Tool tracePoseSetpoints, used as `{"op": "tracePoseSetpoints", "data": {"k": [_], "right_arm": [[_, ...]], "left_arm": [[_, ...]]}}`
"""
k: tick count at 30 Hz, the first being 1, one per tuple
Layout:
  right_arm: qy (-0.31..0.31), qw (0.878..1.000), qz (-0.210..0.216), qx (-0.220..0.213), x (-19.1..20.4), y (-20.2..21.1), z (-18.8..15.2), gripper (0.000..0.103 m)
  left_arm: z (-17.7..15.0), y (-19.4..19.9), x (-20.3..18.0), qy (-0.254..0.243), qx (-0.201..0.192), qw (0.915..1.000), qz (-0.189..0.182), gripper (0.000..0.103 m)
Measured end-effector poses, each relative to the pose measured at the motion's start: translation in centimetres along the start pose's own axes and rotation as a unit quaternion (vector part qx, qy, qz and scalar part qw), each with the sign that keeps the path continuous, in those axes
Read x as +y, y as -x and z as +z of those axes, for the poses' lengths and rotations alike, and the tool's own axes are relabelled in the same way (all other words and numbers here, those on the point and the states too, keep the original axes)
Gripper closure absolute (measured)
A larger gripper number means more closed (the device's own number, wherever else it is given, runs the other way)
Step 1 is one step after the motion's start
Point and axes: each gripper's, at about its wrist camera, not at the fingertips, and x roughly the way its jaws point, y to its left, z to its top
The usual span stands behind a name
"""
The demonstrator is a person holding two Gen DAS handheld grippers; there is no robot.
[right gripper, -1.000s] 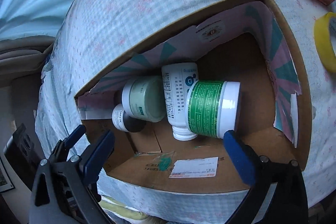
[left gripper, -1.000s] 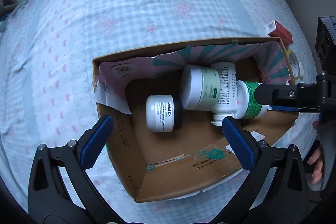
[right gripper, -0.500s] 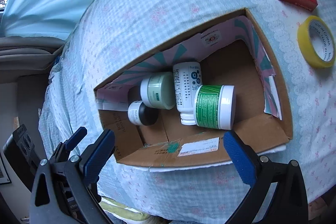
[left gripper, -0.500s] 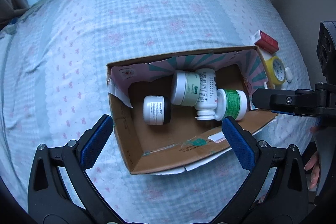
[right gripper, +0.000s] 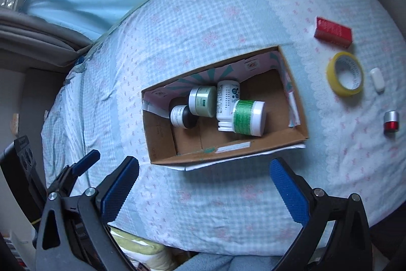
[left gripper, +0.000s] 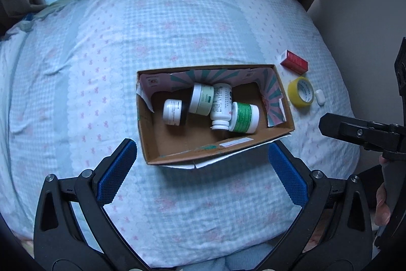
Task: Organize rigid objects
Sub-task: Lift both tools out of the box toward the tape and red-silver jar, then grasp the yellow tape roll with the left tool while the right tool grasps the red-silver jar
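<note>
1. The right wrist view alone shows a small red-and-silver cap [right gripper: 391,123] on the bed [right gripper: 228,4], beyond the tape roll [right gripper: 345,73], white capsule [right gripper: 377,80] and red box [right gripper: 333,31].
2. The left wrist view alone shows the right hand-held gripper [left gripper: 360,131] from the side, a hand [left gripper: 382,200] behind it.
3. The cardboard box [left gripper: 162,144] holds four jars and bottles lying on their sides, clustered together.
4. Both the left hand-held gripper [left gripper: 203,174] and the right one hover released, empty, above the box's near wall.

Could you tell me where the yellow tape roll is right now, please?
The tape roll lies on the bedspread right of the box, between the red carton and a white capsule.
</note>
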Motion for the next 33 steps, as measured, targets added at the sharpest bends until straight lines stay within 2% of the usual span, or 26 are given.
{"op": "tracePoseSetpoints", "data": {"k": [7,12,16,18,25,28,33], "right_arm": [[0.018,0.997,-0.046,-0.055,-2.6,6.4,-2.5,0.0],[0.009,0.992,-0.084,-0.097,-7.2,11.1,-3.9,0.0],[0.004,0.982,-0.145,-0.12,-12.4,14.4,-4.5,0.0],[0.002,0.981,-0.156,-0.118,-15.3,15.4,-4.5,0.0],[-0.013,0.983,-0.153,-0.095,-26.8,16.6,-3.7,0.0],[-0.018,0.984,-0.158,-0.081,-30.8,15.6,-3.3,0.0],[-0.028,0.984,-0.161,-0.065,-35.4,12.2,-2.4,0.0]], "left_arm": [[-0.8,3.4,-5.0,-0.022,-0.043,0.9987,0.017,0.0],[-0.6,3.9,-10.9,-0.043,-0.061,0.9971,0.011,0.0],[-0.3,2.7,-16.4,-0.047,-0.062,0.997,0.01,0.0],[-0.2,1.5,-19.3,-0.042,-0.056,0.9975,0.012,0.0],[0.6,-4.2,-28.3,-0.042,-0.044,0.9978,0.026,0.0],[0.6,-8.4,-30.8,-0.044,-0.021,0.9984,0.029,0.0],[0.1,-16.5,-32.9,-0.061,0.018,0.9972,0.038,0.0]]}}
